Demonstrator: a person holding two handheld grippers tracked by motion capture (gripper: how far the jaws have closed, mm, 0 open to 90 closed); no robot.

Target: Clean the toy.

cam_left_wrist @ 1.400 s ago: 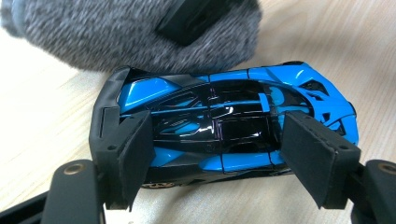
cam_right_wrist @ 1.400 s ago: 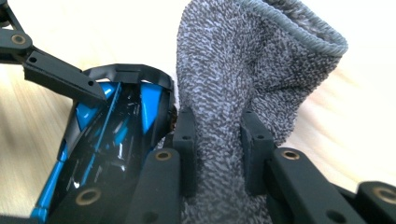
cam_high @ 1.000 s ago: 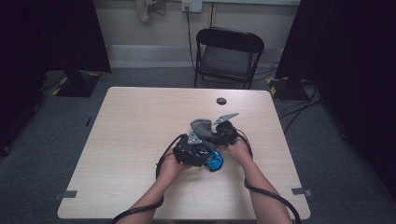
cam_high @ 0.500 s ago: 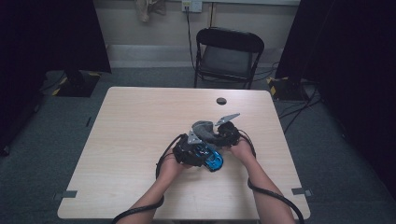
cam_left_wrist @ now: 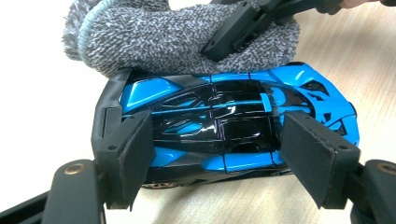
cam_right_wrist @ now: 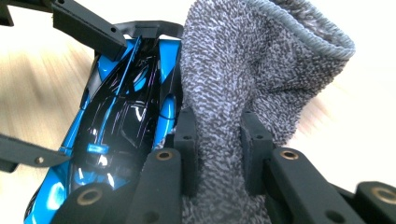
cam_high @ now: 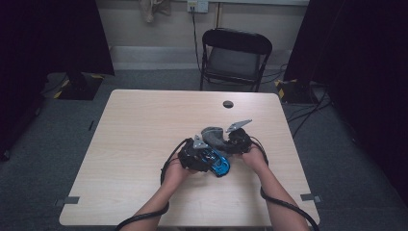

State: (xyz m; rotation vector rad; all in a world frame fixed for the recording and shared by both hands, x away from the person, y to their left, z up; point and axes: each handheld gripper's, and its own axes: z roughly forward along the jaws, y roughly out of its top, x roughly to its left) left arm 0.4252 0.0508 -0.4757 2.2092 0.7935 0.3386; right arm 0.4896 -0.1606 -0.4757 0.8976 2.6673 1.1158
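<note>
A blue and black toy car lies on the table with my left gripper shut on it, one pad near each end. From above, the car sits just right of the left gripper. My right gripper is shut on a bunched grey terry cloth. The cloth rests against the car's far side, with the right gripper's jaws pinching it from above. In the high view the cloth lies between the two hands, left of the right gripper.
The pale wooden table has a small round black disc near its far edge. A black folding chair stands behind the table. Cables trail from both grippers off the near edge.
</note>
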